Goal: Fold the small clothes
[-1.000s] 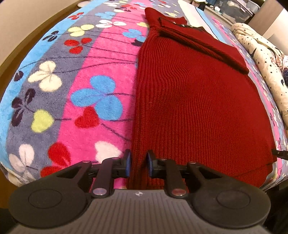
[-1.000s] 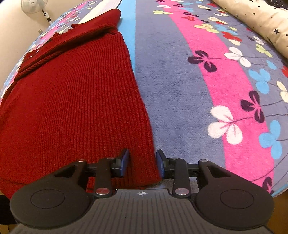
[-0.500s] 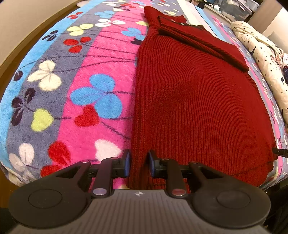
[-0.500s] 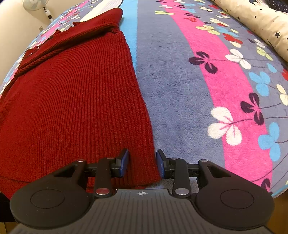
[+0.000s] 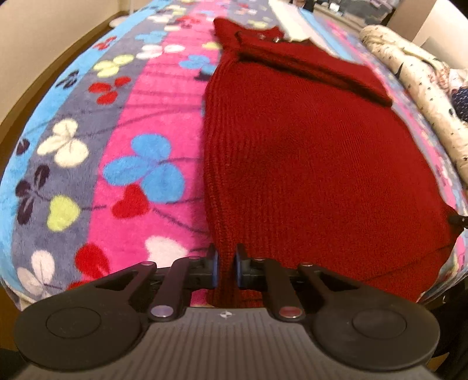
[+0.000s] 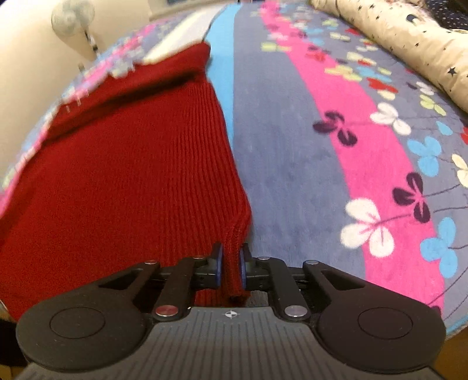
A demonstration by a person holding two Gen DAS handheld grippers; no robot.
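— Both claws sit at the near hem of the red knit sweater (image 5: 307, 152). Does the left gripper (image 5: 224, 267) have it?

— Its fingers are drawn narrow with the sweater's near left corner pressed between the blue pads, so it is holding cloth. The right gripper (image 6: 231, 267) pinches the near right corner, the knit bunched into a thin fold between its pads.

— Where does the sweater lie?

— Spread flat on a fleece blanket (image 5: 117, 146) striped in blue, grey and pink with clover-like flowers. The collar end points away from both cameras, with a sleeve folded across the upper chest.

— Anything beside it?

— In the right wrist view the sweater's right edge runs along a blue stripe, with grey and pink bands beyond. A cream star-printed quilt (image 6: 409, 43) lies well apart at the far right. A white fan (image 6: 73, 20) stands by the wall at upper left, blurred.
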